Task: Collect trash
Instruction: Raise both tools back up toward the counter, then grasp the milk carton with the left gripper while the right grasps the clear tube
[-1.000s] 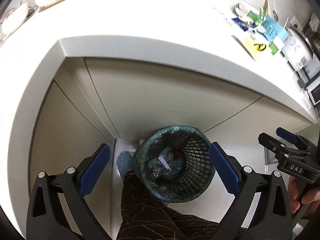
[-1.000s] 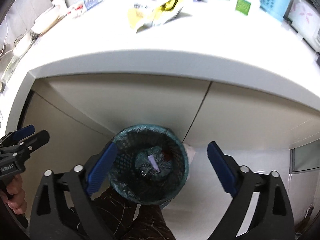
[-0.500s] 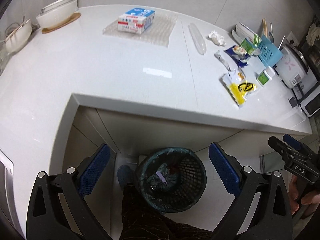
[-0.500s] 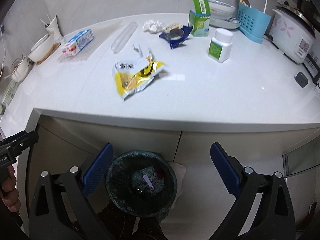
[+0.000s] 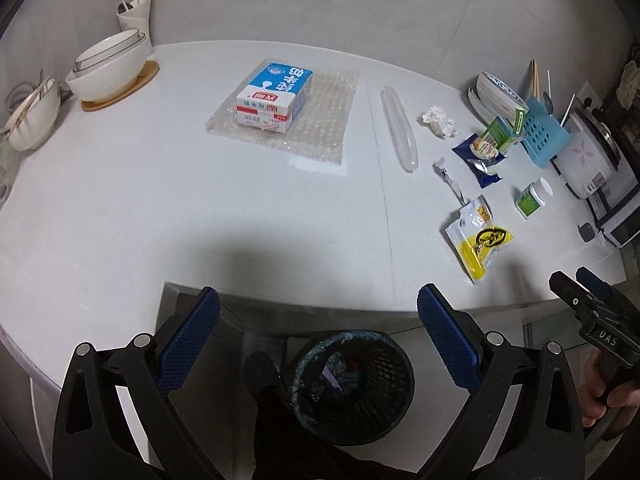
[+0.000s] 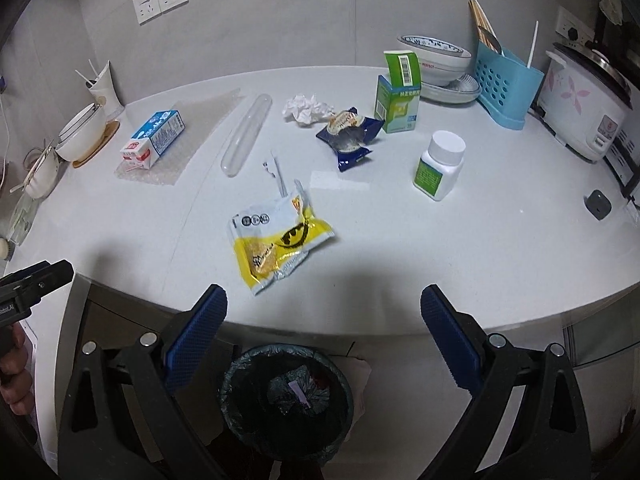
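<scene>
On the white counter (image 6: 400, 248), torn yellow-and-white wrapper (image 6: 278, 242) lying crumpled, left tongs (image 5: 318, 342) and right tongs (image 6: 322, 332) both spread apart, empty.

Even, cool overhead light fell on the white counter (image 6: 400, 240), with small glare patches. A soft shadow darkened its near edge. Fisheye distortion bent and blackened the corners.

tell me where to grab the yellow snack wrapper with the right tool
Take the yellow snack wrapper by its crinkled near end, which lifts slightly off the counter. Bring the open right tool in low from the counter's front edge, since the wrapper lies flat and offers little else to pinch.
</scene>
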The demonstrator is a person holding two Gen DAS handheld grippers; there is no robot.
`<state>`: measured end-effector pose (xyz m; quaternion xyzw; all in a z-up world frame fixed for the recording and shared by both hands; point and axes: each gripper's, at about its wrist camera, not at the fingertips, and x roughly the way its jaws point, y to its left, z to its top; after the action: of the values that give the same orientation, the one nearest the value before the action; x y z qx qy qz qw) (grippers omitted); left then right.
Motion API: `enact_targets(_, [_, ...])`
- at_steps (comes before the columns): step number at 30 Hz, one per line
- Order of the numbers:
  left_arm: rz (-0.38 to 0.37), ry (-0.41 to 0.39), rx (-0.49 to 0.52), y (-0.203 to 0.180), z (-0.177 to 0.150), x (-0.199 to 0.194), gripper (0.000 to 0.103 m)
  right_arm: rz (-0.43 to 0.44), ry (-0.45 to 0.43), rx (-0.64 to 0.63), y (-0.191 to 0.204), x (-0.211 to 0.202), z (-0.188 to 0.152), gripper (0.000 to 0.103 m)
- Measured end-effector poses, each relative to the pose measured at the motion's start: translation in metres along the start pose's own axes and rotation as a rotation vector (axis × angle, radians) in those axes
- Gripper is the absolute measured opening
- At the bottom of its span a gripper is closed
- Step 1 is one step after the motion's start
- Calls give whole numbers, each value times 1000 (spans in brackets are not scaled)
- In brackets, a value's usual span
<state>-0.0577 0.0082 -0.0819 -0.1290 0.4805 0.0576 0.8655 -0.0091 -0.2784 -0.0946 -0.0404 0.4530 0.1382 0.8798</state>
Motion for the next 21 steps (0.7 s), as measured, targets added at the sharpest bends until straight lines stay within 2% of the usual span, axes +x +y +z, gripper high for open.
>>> enact_targets(11, [19, -34, 13, 15, 63, 2, 96, 12, -31, -26, 26, 12, 62, 93])
enact_targets(21, [27, -31, 7, 37, 127, 35, 96, 23, -25, -30, 58, 48, 122, 93])
